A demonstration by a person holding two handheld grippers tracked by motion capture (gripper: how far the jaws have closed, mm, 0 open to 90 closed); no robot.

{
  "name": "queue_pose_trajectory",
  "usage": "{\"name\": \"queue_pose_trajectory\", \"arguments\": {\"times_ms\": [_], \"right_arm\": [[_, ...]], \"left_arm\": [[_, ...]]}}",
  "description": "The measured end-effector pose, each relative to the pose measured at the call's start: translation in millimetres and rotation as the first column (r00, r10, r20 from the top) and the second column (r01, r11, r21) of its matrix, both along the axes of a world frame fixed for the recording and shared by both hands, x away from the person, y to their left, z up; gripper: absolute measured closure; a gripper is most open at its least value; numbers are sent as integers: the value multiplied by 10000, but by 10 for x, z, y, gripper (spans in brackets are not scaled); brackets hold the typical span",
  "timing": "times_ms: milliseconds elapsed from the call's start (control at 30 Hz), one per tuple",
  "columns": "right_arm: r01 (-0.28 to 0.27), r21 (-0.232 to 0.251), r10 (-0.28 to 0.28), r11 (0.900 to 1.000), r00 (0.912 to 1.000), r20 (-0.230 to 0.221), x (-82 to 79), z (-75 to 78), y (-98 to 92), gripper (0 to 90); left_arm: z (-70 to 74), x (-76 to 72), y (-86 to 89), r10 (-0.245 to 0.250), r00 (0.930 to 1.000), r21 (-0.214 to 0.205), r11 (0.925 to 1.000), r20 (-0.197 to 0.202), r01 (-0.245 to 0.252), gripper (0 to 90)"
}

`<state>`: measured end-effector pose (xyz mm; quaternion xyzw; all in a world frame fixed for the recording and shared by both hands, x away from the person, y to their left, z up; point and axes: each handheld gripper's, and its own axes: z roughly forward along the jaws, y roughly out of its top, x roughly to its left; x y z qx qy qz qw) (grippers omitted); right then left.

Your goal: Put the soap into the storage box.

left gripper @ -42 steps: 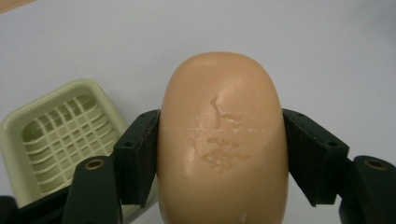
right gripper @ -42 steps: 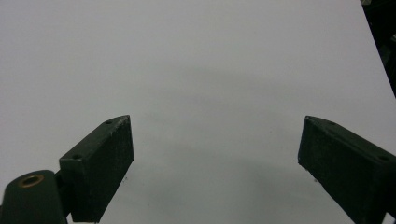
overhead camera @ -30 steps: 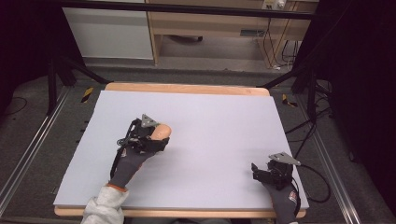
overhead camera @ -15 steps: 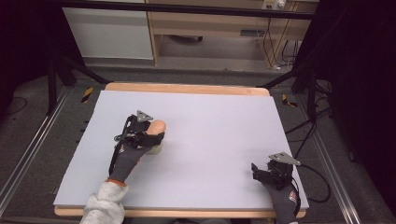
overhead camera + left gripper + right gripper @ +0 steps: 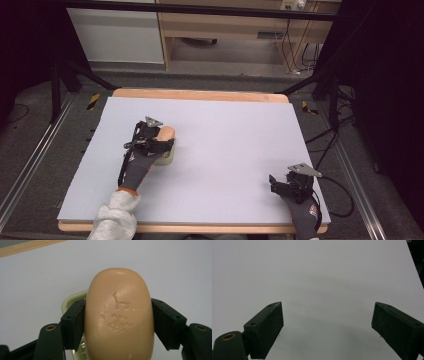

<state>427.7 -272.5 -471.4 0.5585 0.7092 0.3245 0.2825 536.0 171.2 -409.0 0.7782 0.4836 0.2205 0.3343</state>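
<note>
The left gripper (image 5: 117, 322) is clamping a tan oval soap bar (image 5: 119, 317) across its two long sides, one jaw pressing flat on each flank. The bar is sitting just above a pale green dish (image 5: 72, 298), whose rim is showing behind and below it; whether bar and dish are touching cannot be told. In the high view the soap (image 5: 165, 134) and dish (image 5: 166, 158) are lying left of centre on the pale worktop (image 5: 235, 130), under the left gripper (image 5: 159, 141).

The bar is looking solid and stiff, probably of modest weight. Its smooth rounded skin is likely slippery, and the shallow dents and scratches on its upper face suggest that it marks easily under hard pressure. A hold across the widest part of the flanks, as here, is probably the safest; the rounded ends would tend to squeeze out of the pads.

The right gripper (image 5: 327, 323) is hanging open and empty over bare worktop; in the high view the right gripper (image 5: 285, 185) is resting near the front right corner.

No brand, label or readable writing is showing on soap, dish or worktop.
</note>
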Motion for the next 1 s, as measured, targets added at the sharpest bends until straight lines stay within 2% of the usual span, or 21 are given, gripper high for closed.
{"name": "queue_pose_trajectory", "arguments": {"times_ms": [533, 1000], "right_arm": [[11, 4, -11, 10000, 10000, -11, 1, -1, 1, 107], [-8, 7, 9, 10000, 10000, -34, 4, -4, 2, 107]], "left_arm": [[-205, 89, 82, 559, 9978, -12, 9984, -365, -560, 317], [-340, 126, 90, 701, 9956, 66, 9975, -627, -698, 316]]}}
